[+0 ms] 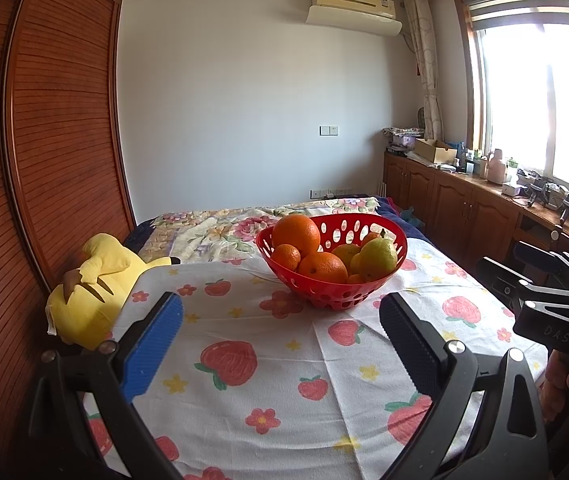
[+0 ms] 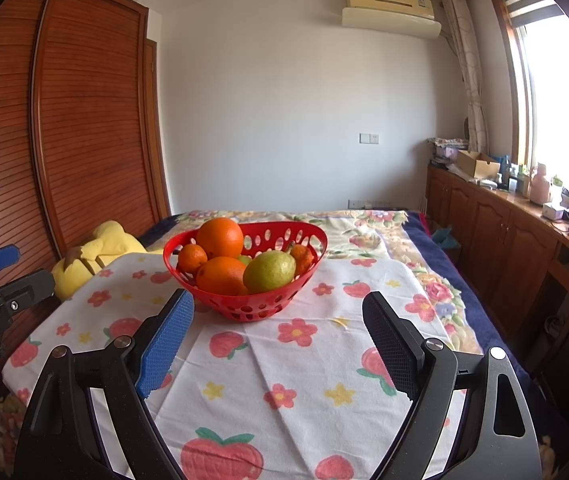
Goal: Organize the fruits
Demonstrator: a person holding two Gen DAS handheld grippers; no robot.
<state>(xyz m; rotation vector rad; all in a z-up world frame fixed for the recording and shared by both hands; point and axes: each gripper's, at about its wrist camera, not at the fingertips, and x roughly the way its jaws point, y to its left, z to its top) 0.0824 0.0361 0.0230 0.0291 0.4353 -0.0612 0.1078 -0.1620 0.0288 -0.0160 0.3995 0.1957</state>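
A red perforated basket (image 1: 368, 226) (image 2: 308, 234) stands on a strawberry-print cloth (image 1: 276, 364) (image 2: 296, 368). It holds a large orange (image 1: 295, 230) (image 2: 219, 237) on top, more oranges (image 1: 321, 267) (image 2: 220, 275), small tangerines (image 1: 285, 257) (image 2: 191, 257) and a green pear (image 1: 380, 256) (image 2: 269, 271). My left gripper (image 1: 280, 340) is open and empty, short of the basket. My right gripper (image 2: 278, 340) is open and empty, also just short of the basket. Each gripper's body shows at the edge of the other's view.
A yellow plush toy (image 1: 92, 292) (image 2: 96, 254) lies left of the cloth by a wooden wardrobe (image 1: 56, 120) (image 2: 84, 120). A floral bedspread (image 1: 220, 228) (image 2: 368, 228) lies behind. Wooden cabinets (image 1: 456, 196) (image 2: 496, 220) with clutter stand along the right wall under the window.
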